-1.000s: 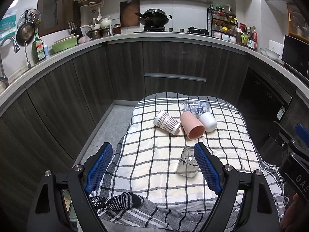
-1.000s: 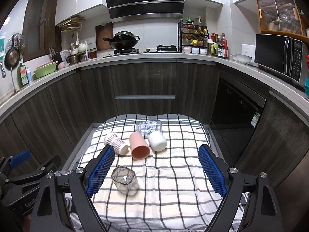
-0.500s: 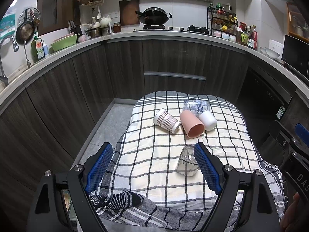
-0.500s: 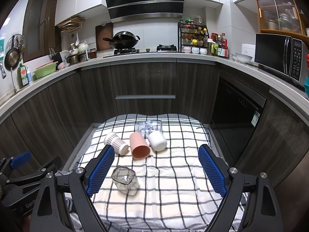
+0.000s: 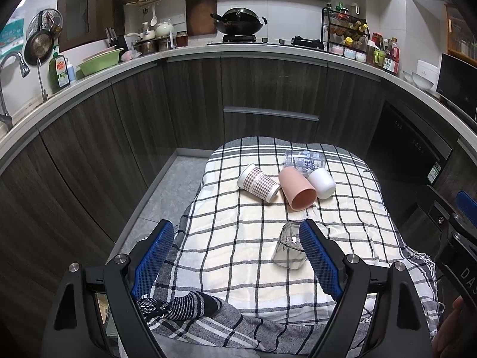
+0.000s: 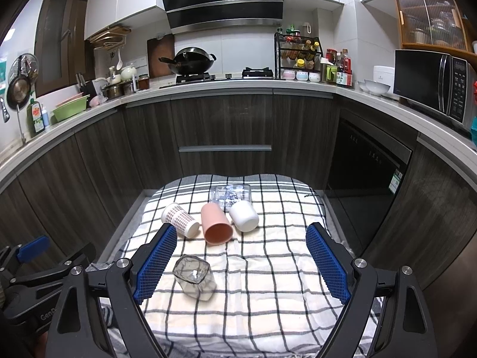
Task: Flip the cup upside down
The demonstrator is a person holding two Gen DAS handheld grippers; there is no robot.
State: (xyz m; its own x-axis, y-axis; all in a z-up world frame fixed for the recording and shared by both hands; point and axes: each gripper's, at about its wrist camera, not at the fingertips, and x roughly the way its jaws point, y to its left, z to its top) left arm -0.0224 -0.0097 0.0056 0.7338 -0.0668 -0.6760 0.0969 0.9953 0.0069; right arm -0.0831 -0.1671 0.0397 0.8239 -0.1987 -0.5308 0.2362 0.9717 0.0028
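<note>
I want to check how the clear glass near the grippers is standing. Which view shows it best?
The right wrist view: the glass sits unobstructed on the cloth, upright, its open rim facing up. In the left wrist view the left gripper's right finger covers part of the glass.

Little lettering can be read. In the left wrist view, the white letters "DAS" are seen on the black body of the right tool (image 5: 460,264) at the frame's right edge — the rest is cut off. In the right wrist view, "Gen" followed by a partly hidden letter is printed on the black body of the left tool (image 6: 47,309) at lower left. Dark script is printed on the clear glass (image 5: 304,161) lying behind the pink cup (image 5: 297,189), but it is too blurred to be made out. The label on the green bottle (image 5: 60,70) by the sink is likewise illegible.
</note>
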